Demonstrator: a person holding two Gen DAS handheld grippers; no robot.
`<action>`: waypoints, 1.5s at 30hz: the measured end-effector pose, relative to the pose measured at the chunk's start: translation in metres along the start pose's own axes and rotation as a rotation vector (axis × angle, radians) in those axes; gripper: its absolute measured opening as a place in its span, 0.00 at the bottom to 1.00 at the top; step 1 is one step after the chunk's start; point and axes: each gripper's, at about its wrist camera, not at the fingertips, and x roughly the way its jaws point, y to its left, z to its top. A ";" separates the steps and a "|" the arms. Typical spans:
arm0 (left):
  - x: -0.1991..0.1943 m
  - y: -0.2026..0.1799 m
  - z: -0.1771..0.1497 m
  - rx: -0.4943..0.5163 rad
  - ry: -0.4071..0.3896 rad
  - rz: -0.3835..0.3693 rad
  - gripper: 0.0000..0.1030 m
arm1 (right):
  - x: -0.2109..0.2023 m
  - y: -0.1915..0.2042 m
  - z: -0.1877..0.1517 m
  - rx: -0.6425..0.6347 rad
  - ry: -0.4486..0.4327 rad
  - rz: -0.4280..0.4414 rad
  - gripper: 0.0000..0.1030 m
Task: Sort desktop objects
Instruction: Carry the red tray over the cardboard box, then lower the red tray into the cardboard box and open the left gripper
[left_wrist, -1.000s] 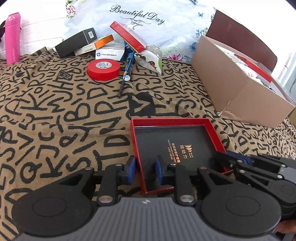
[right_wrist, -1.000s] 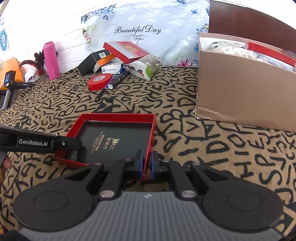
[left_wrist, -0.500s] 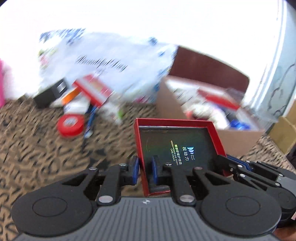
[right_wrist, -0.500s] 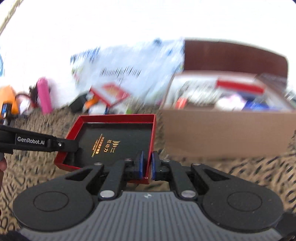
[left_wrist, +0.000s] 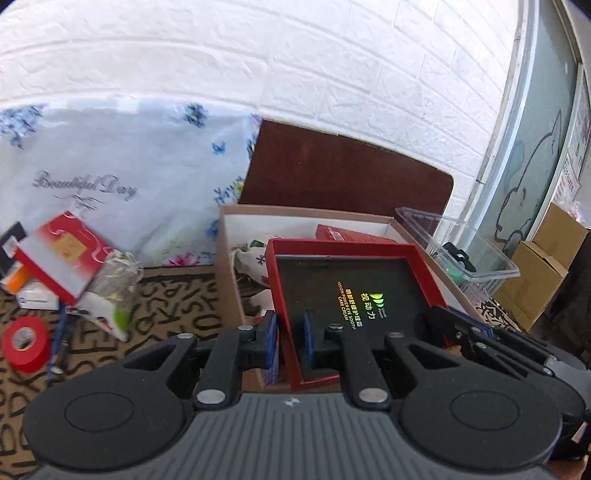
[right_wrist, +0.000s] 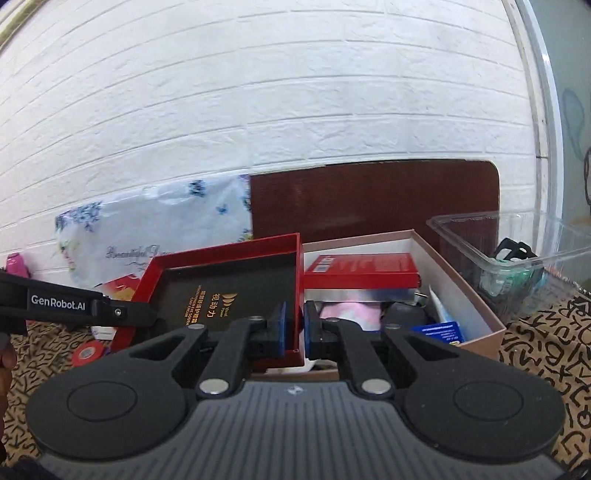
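Observation:
Both grippers hold a shallow red box lid with a black inside and gold lettering (left_wrist: 354, 291), lifted over the open cardboard box (left_wrist: 229, 266). My left gripper (left_wrist: 290, 338) is shut on the lid's left wall. My right gripper (right_wrist: 294, 328) is shut on the lid's right wall (right_wrist: 229, 291). The cardboard box (right_wrist: 469, 295) holds a red box (right_wrist: 362, 269), cloth and small packs. The right gripper's fingers (left_wrist: 476, 336) show at the lid's right side in the left wrist view.
On the letter-patterned cloth (left_wrist: 177, 317) to the left lie a red tape roll (left_wrist: 26, 343), a red-and-white box (left_wrist: 62, 254), a snack bag (left_wrist: 110, 295) and a pen (left_wrist: 57, 343). A clear plastic tub (right_wrist: 517, 258) stands right of the cardboard box. A white brick wall (right_wrist: 295, 92) is behind.
Both grippers have lifted the red lid off the cloth and carried it up and right, over the cardboard box. The left gripper closed onto the lid's wall.

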 end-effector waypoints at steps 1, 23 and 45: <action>0.007 0.000 0.001 -0.001 0.007 0.004 0.14 | 0.008 -0.004 0.000 0.003 0.008 -0.006 0.07; 0.037 -0.001 -0.007 0.031 -0.002 0.016 0.87 | 0.056 -0.007 -0.027 0.008 0.107 0.017 0.42; 0.010 -0.007 -0.019 0.045 0.007 0.079 0.94 | 0.028 0.020 -0.024 -0.026 0.071 -0.011 0.90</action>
